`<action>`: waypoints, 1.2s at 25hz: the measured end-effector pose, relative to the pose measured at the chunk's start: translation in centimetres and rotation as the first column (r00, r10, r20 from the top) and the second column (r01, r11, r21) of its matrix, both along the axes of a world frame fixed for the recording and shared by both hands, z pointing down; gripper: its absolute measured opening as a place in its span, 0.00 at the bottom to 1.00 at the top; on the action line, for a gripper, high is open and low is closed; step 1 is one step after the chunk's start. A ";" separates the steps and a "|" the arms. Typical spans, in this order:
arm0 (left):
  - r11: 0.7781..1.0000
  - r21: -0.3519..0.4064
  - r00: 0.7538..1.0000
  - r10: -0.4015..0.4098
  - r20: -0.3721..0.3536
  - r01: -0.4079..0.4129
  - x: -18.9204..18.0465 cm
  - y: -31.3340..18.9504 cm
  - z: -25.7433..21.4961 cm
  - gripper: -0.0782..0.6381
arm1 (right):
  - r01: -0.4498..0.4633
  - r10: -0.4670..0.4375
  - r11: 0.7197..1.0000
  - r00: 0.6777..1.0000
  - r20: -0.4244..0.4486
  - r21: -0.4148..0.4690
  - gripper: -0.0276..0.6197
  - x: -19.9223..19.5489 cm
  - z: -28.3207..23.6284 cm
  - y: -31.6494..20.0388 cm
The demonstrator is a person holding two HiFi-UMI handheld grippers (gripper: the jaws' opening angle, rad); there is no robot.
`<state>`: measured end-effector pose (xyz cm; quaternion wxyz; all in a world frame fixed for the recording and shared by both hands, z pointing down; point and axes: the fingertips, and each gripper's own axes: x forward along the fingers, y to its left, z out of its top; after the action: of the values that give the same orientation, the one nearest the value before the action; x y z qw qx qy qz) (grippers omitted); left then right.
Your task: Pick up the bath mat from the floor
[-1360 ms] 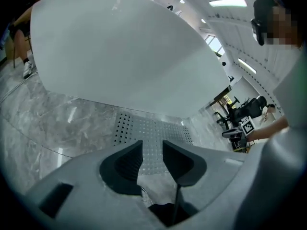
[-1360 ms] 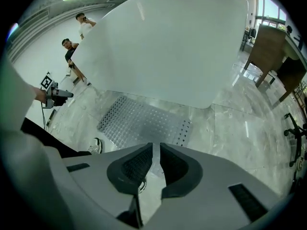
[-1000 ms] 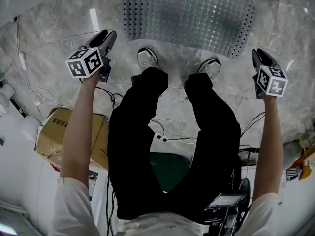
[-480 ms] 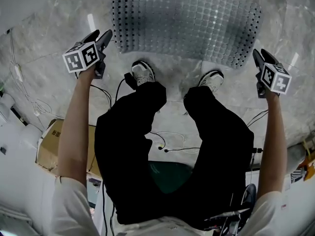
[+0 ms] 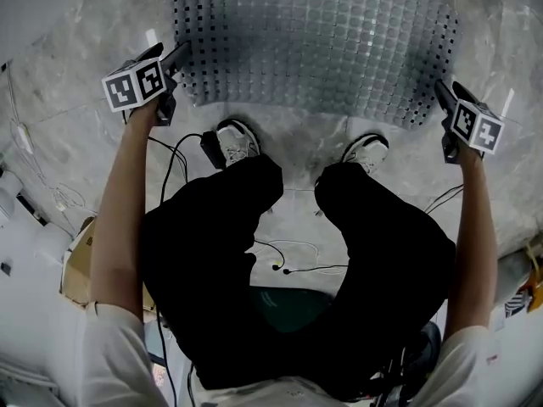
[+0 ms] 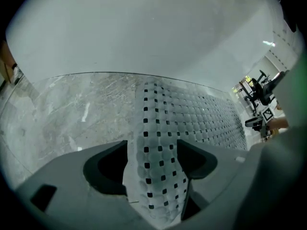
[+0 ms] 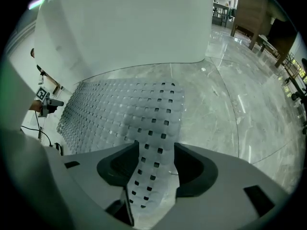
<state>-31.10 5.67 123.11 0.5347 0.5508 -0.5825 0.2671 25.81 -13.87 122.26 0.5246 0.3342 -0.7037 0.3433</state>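
A translucent grey bath mat (image 5: pixel 314 41) with rows of small holes lies spread on the marble floor ahead of the person's feet. My left gripper (image 5: pixel 172 56) is at its near left corner, my right gripper (image 5: pixel 442 94) at its near right corner. In the left gripper view a strip of the mat (image 6: pixel 158 176) runs between the jaws of the left gripper (image 6: pixel 153 147), which are opening and stand off it. The right gripper view shows the same: the mat's corner (image 7: pixel 151 171) lies between the opening jaws of the right gripper (image 7: pixel 156 152), loose.
Two sneakers (image 5: pixel 236 141) (image 5: pixel 366 149) stand just behind the mat's near edge. Cables (image 5: pixel 280 257) trail on the floor under the legs, and a cardboard box (image 5: pixel 72 261) sits at the left. A white wall (image 6: pixel 144 32) rises beyond the mat.
Both grippers have moved forward to the mat's near corners. The person has leaned further over, so the mat sits closer in the head view.
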 end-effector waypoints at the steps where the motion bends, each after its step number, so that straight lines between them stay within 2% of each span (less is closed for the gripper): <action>1: 1.000 -0.007 1.000 0.001 0.002 -0.001 -0.2 0.0 0.5 0.56 | -0.002 0.002 1.000 1.000 -0.006 -0.006 0.35 0.1 0.7 0.2; 5: 1.000 -0.024 1.000 -0.003 -0.014 0.003 -0.6 -0.2 2.1 0.60 | -0.036 0.037 0.999 0.999 0.004 -0.010 0.38 0.1 2.3 0.2; 9: 1.000 -0.025 0.999 -0.002 -0.037 0.001 -0.4 -0.4 3.0 0.60 | -0.068 0.069 0.998 0.998 0.008 -0.016 0.39 0.0 3.3 -0.1; 12: 0.998 -0.051 1.000 0.019 -0.023 -0.021 -0.3 -0.5 3.8 0.60 | -0.075 0.075 0.997 0.997 -0.018 -0.020 0.39 0.4 3.7 0.0; 15: 0.993 -0.093 0.997 0.073 0.012 -0.071 -0.1 -0.6 4.2 0.51 | -0.056 0.055 0.998 0.998 -0.036 -0.009 0.38 0.6 3.7 -0.1; 17: 0.989 -0.115 0.995 0.096 0.027 -0.092 0.0 -0.7 4.4 0.50 | -0.050 0.050 0.999 0.997 -0.051 -0.008 0.35 0.4 3.5 -0.1; 19: 0.987 -0.114 0.993 0.114 0.014 -0.111 0.3 -0.8 4.2 0.46 | -0.043 0.042 0.999 0.997 -0.063 -0.012 0.31 0.1 3.2 0.0; 22: 0.982 -0.102 0.987 0.159 0.001 -0.158 1.4 -1.0 3.4 0.33 | -0.015 0.014 1.000 0.998 -0.068 -0.017 0.22 -0.7 2.4 0.5; 26: 0.968 -0.094 0.969 0.240 0.060 -0.234 2.4 -1.6 1.4 0.24 | 0.021 -0.022 1.000 0.997 -0.076 -0.019 0.18 -1.7 0.6 0.7; 30: 0.964 -0.099 0.968 0.251 0.021 -0.248 4.0 -0.5 -1.2 0.22 | 0.050 -0.054 0.998 0.996 -0.072 -0.047 0.17 -2.4 -2.4 2.1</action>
<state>-27.11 5.20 121.88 0.5127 0.5893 -0.5038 0.3689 23.38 -11.78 119.91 0.5662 0.3162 -0.6846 0.3329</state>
